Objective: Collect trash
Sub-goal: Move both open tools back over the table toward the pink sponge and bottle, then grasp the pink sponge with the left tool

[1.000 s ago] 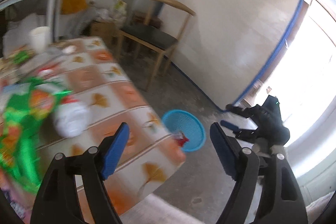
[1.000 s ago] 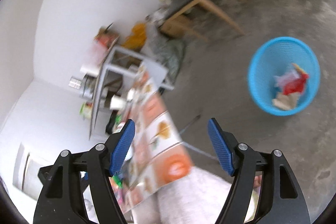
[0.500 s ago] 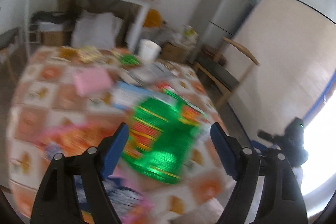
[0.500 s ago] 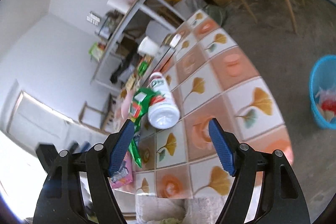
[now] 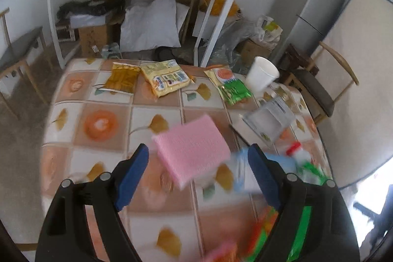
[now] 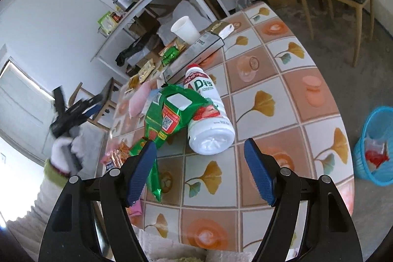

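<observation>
Since both grippers' jaws gape empty, we judge the white bottle (image 6: 208, 112) light, rigid, slick; we'd pinch mid-body.

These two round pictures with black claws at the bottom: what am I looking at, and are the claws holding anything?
There is no robot here. A person holds a two-finger clamp in each hand, and a wide-angle camera on each clamp looks forward between its blue-padded fingers.

One picture is from the left gripper. Its jaws stand open and empty above a pink sponge. Further back lie a yellow snack bag and a white paper cup.

The other picture is from the right gripper, also open and empty. Ahead of it on the tiled table lie a white bottle on its side and a green wrapper. On the floor stands a blue basket with some trash already in it.
</observation>
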Tool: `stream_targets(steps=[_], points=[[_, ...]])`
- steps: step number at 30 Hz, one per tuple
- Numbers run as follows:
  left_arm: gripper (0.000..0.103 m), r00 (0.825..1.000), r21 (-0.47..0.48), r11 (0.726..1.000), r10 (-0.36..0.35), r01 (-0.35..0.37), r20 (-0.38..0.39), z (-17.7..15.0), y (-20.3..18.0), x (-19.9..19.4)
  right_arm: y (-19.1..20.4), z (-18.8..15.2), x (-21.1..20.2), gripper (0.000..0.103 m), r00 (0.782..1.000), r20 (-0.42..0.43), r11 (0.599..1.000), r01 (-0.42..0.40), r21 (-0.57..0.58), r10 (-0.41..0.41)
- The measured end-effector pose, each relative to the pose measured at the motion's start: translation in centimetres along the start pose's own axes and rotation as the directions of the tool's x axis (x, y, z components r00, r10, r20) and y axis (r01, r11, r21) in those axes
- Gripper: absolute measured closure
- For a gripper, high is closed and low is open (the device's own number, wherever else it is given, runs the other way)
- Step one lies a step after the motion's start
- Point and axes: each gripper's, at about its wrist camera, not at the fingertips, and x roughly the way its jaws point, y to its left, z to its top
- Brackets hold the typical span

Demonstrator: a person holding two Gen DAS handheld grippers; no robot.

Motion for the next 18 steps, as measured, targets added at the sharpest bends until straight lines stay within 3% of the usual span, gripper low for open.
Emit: stream_targets(steps=[2,8,13,18], points=[[0.023,0.999,-0.032,0.999,-0.029,0.028,-0.032,1.4,1.0,3.1,-0.1,0.4,0.0,0.032,1.0,0.001,1.0,0.014,0.003,-0.014],[0.023,0.996,-0.086,0.996,-0.025,0.018,-0.083,2.9,2.3,9.5,-0.6,0.9,0.7,0.032,0.999,-0.027,0.999,0.037,0.028,-0.036],[0.023,0.987,-0.168,0.985,-0.075,0.051,-0.143,2.0,3.6,11.9,-0.9,0.9,1.2,0.032,0.998,-0.045,0.998,0.037,0.041,-0.035],[0.023,0.966,-0.185,0.977,-0.147,0.108,-0.214,0.5,3.9,10.8,-1.3,1.2,1.7,0.032,0.998,-0.057,0.998,0.031,0.053,-0.028]])
